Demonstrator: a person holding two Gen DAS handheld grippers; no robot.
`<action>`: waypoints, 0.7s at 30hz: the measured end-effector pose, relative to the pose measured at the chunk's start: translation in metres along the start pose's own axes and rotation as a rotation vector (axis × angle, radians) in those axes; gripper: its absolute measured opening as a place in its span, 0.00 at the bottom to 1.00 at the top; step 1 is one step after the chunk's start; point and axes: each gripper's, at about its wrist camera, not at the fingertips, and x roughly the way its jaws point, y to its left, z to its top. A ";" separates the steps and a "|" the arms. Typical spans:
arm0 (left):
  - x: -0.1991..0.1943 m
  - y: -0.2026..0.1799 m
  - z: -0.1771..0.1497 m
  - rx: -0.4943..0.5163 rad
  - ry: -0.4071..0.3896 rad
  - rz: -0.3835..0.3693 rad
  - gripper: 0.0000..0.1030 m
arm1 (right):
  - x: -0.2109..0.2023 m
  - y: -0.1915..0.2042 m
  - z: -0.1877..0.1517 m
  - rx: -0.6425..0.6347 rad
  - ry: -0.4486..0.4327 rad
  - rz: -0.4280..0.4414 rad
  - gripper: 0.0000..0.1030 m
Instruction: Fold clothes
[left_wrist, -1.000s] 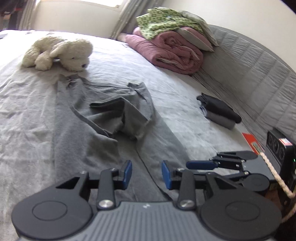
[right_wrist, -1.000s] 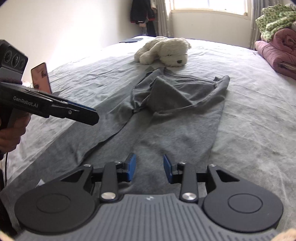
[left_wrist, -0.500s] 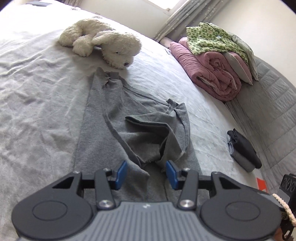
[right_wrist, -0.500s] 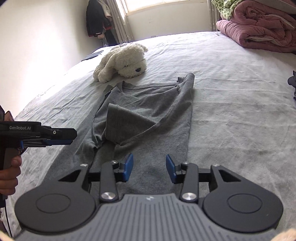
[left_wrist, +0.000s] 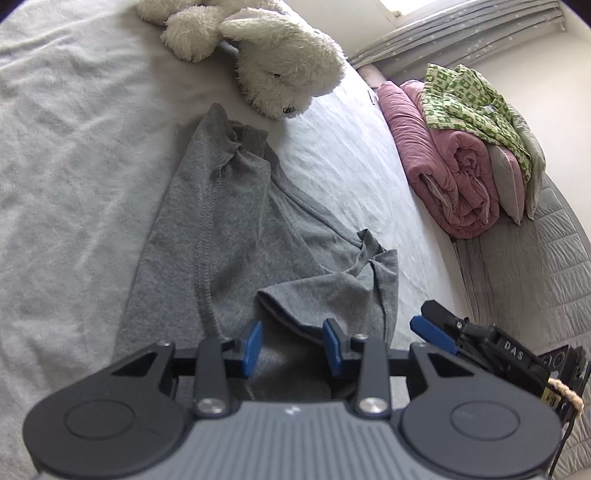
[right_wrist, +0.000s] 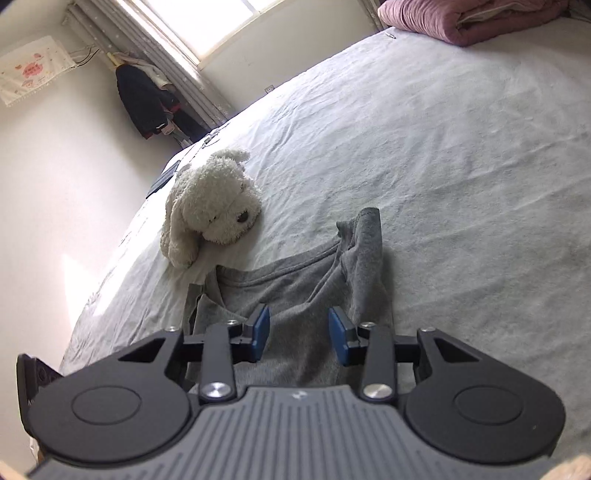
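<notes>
A grey T-shirt (left_wrist: 229, 236) lies loosely spread on the bed, its collar end toward a plush dog. One sleeve is folded over onto the body. My left gripper (left_wrist: 293, 347) hovers low over that folded sleeve's hem. Its jaws are closing, with the hem showing in the gap and the blue pads not pressing it. My right gripper (right_wrist: 301, 338) hangs over the shirt (right_wrist: 295, 291) near the collar and the raised shoulder. Its jaws are closing slightly too, with only flat fabric below them. One blue finger (left_wrist: 430, 332) of the right gripper shows at the right of the left wrist view.
A white plush dog (left_wrist: 280, 70) (right_wrist: 210, 210) lies just past the collar. A rolled pink blanket (left_wrist: 454, 173) with a green patterned cloth (left_wrist: 469, 96) sits by the quilted grey headboard (left_wrist: 535, 266). Light bed sheet (right_wrist: 443, 147) spreads to the right. Dark clothes (right_wrist: 147, 99) hang by the window.
Both grippers have moved up along the shirt toward the collar and the plush dog, and both have rolled, so the views tilt. The left one now sits over the folded sleeve.
</notes>
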 end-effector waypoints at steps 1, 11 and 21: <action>0.003 0.001 0.000 -0.009 -0.002 0.000 0.32 | 0.007 -0.001 0.004 0.015 0.005 -0.006 0.39; 0.013 -0.004 -0.009 -0.014 -0.112 0.059 0.03 | 0.053 -0.031 -0.004 0.081 -0.062 -0.029 0.24; -0.004 -0.048 -0.039 0.273 -0.370 0.108 0.02 | 0.043 -0.071 -0.020 0.157 -0.186 0.125 0.02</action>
